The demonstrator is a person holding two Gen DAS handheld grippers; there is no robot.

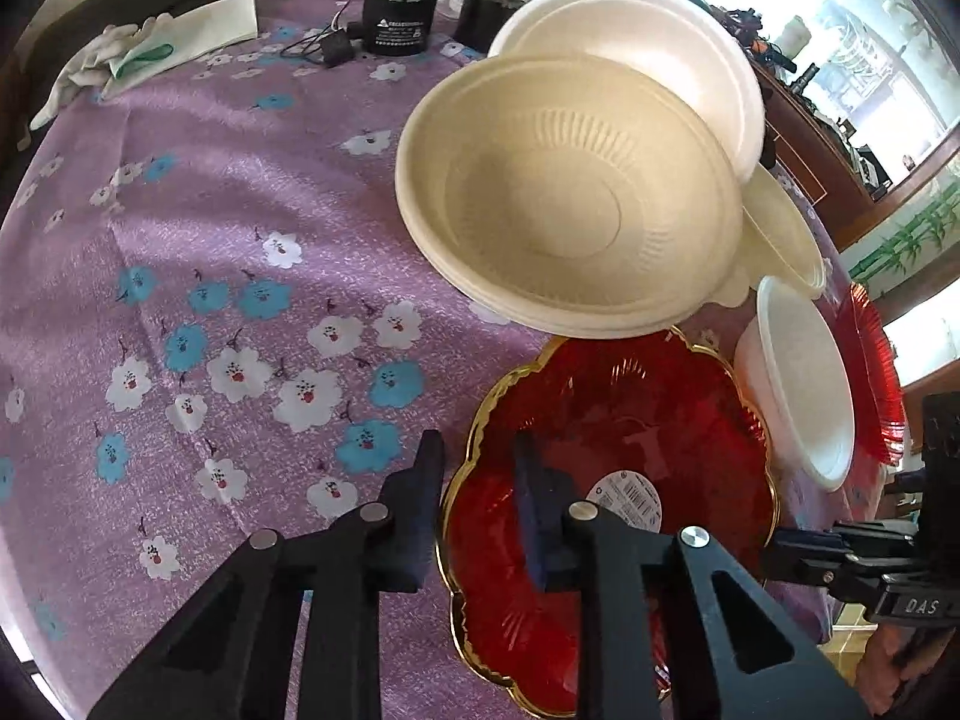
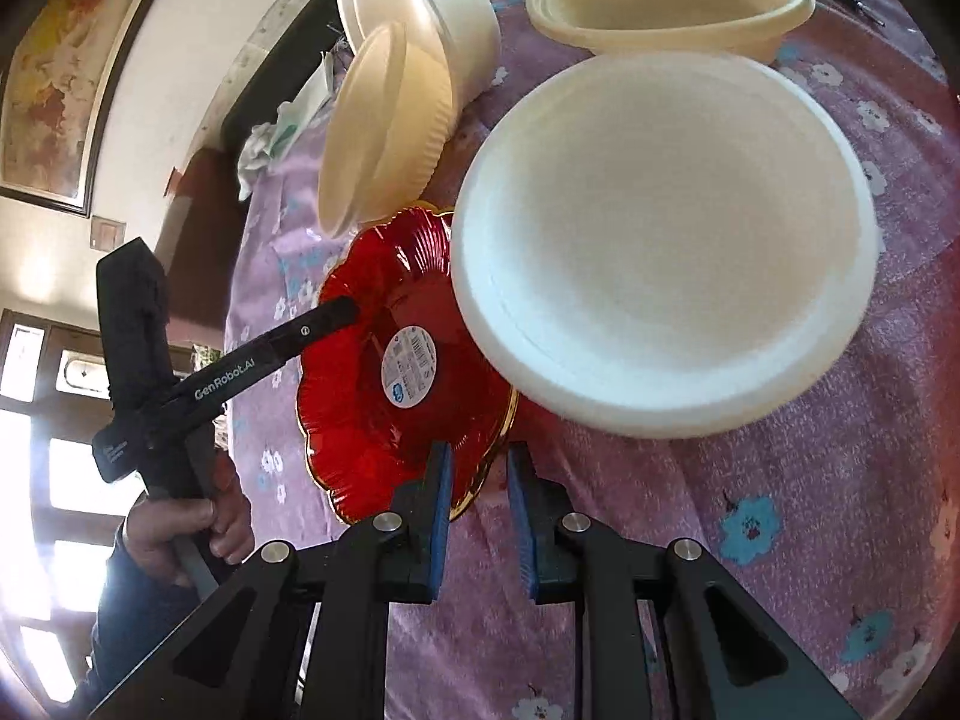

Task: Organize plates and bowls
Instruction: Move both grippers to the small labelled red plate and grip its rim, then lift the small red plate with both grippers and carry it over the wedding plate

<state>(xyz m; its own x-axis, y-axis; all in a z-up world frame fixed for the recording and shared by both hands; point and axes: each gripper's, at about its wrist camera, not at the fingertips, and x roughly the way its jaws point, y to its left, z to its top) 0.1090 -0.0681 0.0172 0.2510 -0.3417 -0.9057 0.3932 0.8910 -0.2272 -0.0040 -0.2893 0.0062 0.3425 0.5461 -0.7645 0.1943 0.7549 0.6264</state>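
A red scalloped plate [image 1: 606, 420] with a gold rim and a round label lies on the purple flowered cloth. My left gripper [image 1: 477, 468] is partly open with the plate's near edge between its fingers. In the right wrist view the same red plate [image 2: 372, 384] shows, and my right gripper [image 2: 477, 471] is partly open astride its other rim. A white bowl [image 2: 660, 240] overlaps the plate; it also shows in the left wrist view [image 1: 798, 384]. A cream bowl stack [image 1: 570, 204] and a white bowl [image 1: 648, 60] stand behind.
A second red plate [image 1: 870, 372] lies at the table's right edge. Black motor-like cylinders [image 1: 399, 18], cables and white gloves [image 1: 102, 66] sit at the far side. A cream bowl [image 2: 672, 0] stands far in the right wrist view. The table's edge is near the plates.
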